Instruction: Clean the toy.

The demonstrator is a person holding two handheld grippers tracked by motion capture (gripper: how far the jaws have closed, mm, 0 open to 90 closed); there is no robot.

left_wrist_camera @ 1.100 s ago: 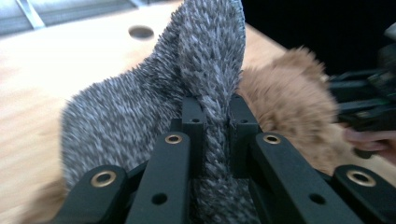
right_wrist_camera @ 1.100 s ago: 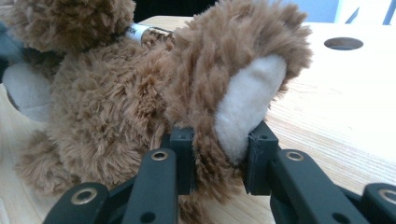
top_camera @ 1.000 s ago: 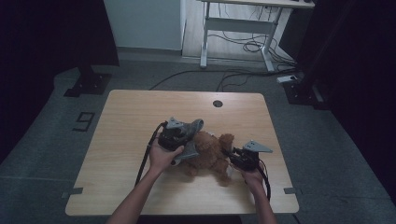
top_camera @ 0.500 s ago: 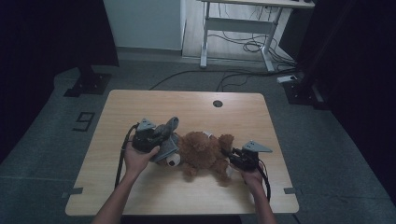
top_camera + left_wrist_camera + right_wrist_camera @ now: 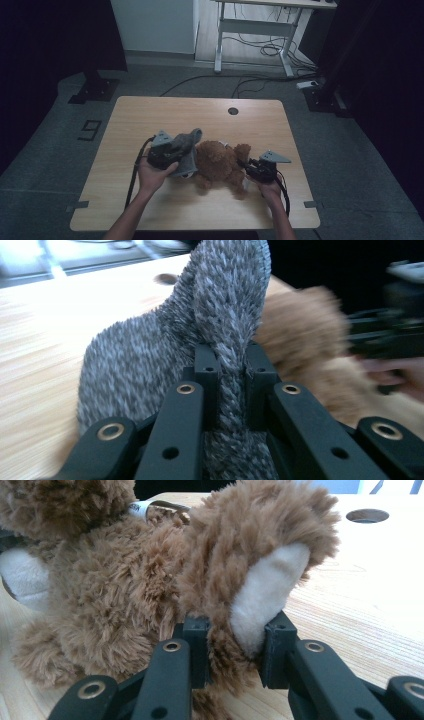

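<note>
A fold of fuzzy grey knitted cloth (image 5: 220, 340) is pinched between the jaws of the left gripper (image 5: 231, 371), at lower centre. A paw of the brown plush teddy bear (image 5: 150, 575) is clamped by the right gripper (image 5: 235, 630). The bear is seen lying at the centre of the pale wooden table (image 5: 150, 110), just right of the cloth.

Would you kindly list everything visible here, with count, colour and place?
teddy bear: 1, brown with cream paws, lying mid-table between the grippers
knitted hat: 1, grey, at the bear's head end, left of its body
table: 1, light wood, with a round hole near the far edge
desk frame: 1, white, on the floor behind, with cables
left gripper: 1, black, shut on the knitted hat
right gripper: 1, black, shut on the bear's paw
hands: 2, holding the grippers
</note>
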